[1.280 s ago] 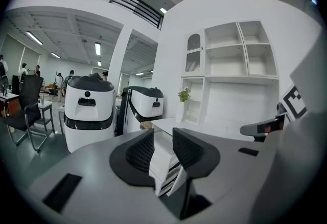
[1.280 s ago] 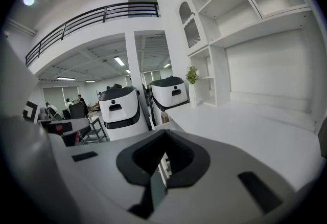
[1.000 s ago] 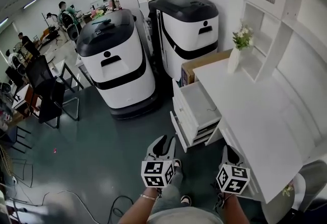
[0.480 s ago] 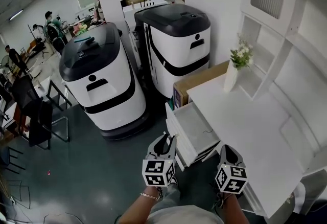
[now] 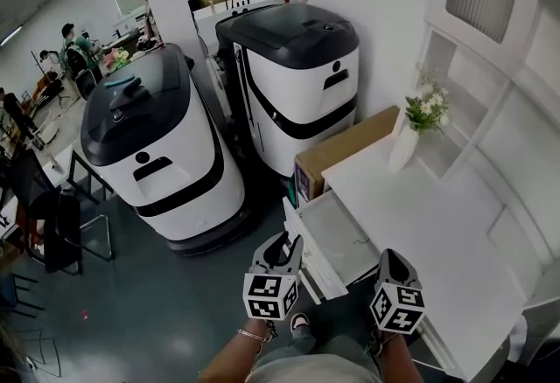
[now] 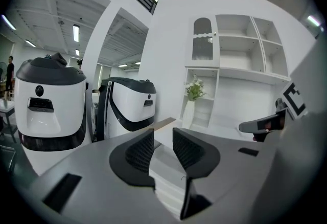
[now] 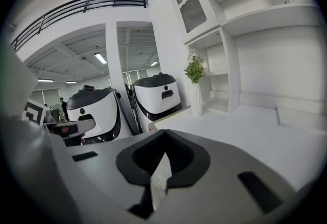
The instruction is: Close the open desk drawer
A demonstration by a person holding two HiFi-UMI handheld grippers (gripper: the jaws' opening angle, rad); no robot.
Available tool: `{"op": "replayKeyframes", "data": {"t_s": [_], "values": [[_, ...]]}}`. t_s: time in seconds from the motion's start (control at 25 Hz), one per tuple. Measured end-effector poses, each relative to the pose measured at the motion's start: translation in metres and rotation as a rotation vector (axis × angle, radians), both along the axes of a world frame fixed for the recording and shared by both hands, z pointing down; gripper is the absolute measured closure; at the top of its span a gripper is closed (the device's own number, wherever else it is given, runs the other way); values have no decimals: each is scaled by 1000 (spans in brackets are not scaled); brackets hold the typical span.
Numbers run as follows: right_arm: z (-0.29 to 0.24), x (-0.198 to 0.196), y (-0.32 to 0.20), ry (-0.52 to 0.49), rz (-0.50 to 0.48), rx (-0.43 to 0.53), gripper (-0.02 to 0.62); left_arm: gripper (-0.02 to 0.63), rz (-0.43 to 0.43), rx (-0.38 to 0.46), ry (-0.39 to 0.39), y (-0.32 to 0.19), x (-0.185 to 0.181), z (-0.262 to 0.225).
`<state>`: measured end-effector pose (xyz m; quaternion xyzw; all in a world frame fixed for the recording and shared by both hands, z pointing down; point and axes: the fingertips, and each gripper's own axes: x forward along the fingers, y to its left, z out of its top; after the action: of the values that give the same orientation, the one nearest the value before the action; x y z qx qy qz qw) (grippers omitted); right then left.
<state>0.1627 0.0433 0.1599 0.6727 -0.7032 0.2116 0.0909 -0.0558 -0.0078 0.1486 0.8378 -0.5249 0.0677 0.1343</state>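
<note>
A white desk (image 5: 437,233) fills the right of the head view. Its top drawer (image 5: 339,237) stands pulled out toward the left, above a stack of white drawer fronts (image 5: 308,257). My left gripper (image 5: 280,248) hovers just left of the drawer's front, jaws open with nothing between them. In the left gripper view the drawer stack (image 6: 164,169) shows through the gap of the left gripper (image 6: 162,140). My right gripper (image 5: 391,261) hangs over the desk's near edge. Its tips meet in the right gripper view, right gripper (image 7: 164,135) shut and empty, over the desk top (image 7: 245,131).
Two large white-and-black machines (image 5: 162,145) (image 5: 297,84) stand left of the desk. A cardboard box (image 5: 346,149) is wedged between them and the desk. A vase of flowers (image 5: 418,126) and a white shelf unit (image 5: 490,49) sit at the desk's back. A black chair (image 5: 44,215) stands far left.
Both grippers have come forward toward the desk, and the open drawer now lies right by them. The drawer's opening and both jaws look unchanged.
</note>
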Motion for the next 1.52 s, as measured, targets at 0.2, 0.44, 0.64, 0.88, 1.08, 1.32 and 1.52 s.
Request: {"op": "replayKeyframes", "data": {"t_s": [0.2, 0.44, 0.64, 0.88, 1.08, 1.32, 1.52], "values": [[15, 6, -12, 9, 4, -48, 589, 483, -9, -37, 0, -17, 0, 14], [15, 8, -29, 19, -25, -66, 589, 483, -17, -51, -12, -24, 0, 18], [29, 11, -29, 24, -44, -104, 589, 483, -25, -86, -20, -20, 0, 36], [58, 8, -21, 35, -66, -178, 589, 483, -12, -135, -27, -17, 2, 67], [95, 7, -2, 42, -77, -259, 589, 480, 14, -166, -36, -7, 4, 100], [148, 11, 11, 61, -73, -353, 589, 479, 51, -220, -49, -4, -1, 157], [174, 13, 15, 83, -67, -400, 589, 477, 100, -210, -70, -6, -2, 188]]}}
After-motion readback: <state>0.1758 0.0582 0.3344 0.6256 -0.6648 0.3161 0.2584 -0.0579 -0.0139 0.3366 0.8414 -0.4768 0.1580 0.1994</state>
